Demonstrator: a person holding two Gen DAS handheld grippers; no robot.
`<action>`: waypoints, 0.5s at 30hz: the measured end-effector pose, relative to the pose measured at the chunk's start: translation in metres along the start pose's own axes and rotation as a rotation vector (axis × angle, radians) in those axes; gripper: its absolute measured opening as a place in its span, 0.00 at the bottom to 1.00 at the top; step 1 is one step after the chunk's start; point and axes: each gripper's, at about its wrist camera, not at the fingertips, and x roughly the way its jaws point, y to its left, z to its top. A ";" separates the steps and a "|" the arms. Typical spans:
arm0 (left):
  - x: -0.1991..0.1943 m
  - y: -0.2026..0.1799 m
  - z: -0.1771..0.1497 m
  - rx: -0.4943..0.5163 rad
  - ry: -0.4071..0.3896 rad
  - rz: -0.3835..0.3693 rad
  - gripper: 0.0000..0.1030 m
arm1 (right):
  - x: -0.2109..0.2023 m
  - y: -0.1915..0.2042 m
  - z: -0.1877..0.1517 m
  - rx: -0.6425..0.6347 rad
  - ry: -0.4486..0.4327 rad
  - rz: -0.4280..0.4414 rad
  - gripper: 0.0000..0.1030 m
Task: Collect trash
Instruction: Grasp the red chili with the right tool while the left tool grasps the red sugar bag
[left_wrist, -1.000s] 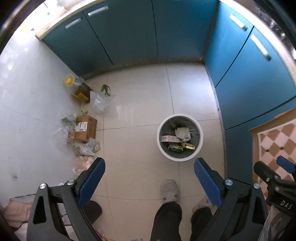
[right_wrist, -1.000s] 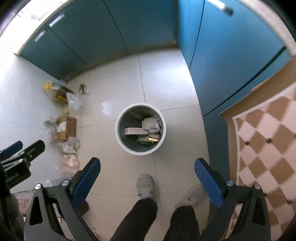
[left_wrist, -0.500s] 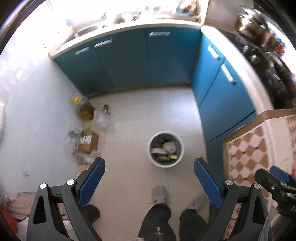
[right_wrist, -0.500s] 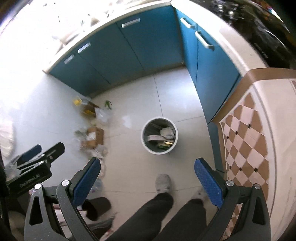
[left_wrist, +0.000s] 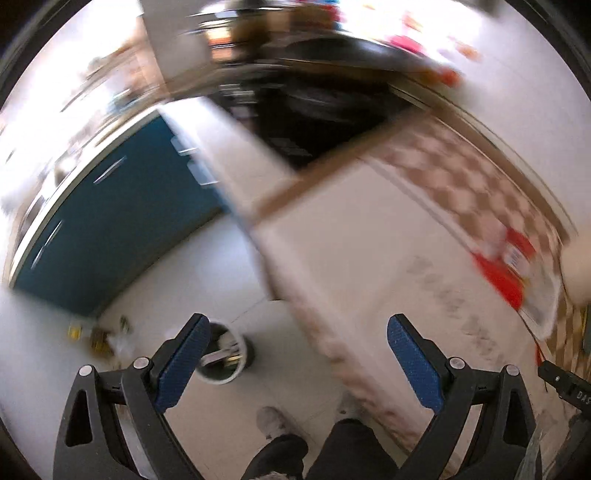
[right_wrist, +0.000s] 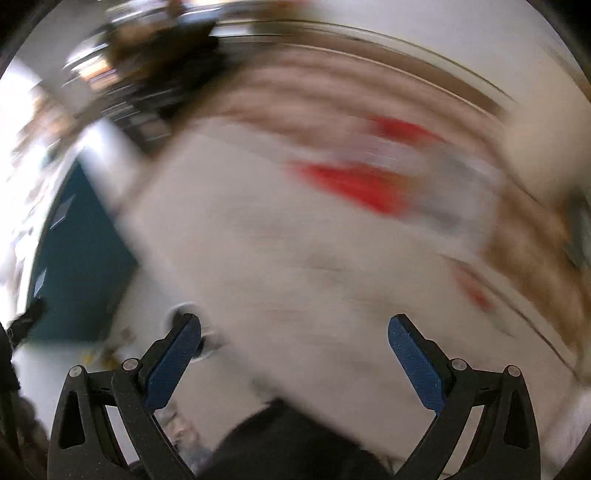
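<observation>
Both views motion-smeared: red item (right_wrist: 354, 184) on the table (right_wrist: 295, 266) unreadable, trash bin (left_wrist: 225, 354) half hidden behind left gripper's finger (left_wrist: 183, 360).

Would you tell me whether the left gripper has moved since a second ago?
Yes. The left gripper swung up and rightward: the trash bin slid toward its left finger.

Kitchen's pretty blurry here, but you get teal cabinets (left_wrist: 110, 229) along the left, pale floor tiles (left_wrist: 207, 269) below, a checkered brown-and-white tabletop (left_wrist: 461, 184) and bright, washed-out light up top.
</observation>
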 end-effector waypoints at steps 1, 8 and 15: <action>0.003 -0.018 0.002 0.030 0.009 -0.010 0.95 | 0.005 -0.035 0.002 0.052 0.014 -0.029 0.99; 0.046 -0.140 0.006 0.189 0.119 -0.046 0.95 | 0.050 -0.154 0.010 0.173 0.058 -0.073 0.65; 0.074 -0.158 0.011 0.184 0.172 0.000 0.95 | 0.068 -0.151 0.007 0.058 0.013 -0.098 0.21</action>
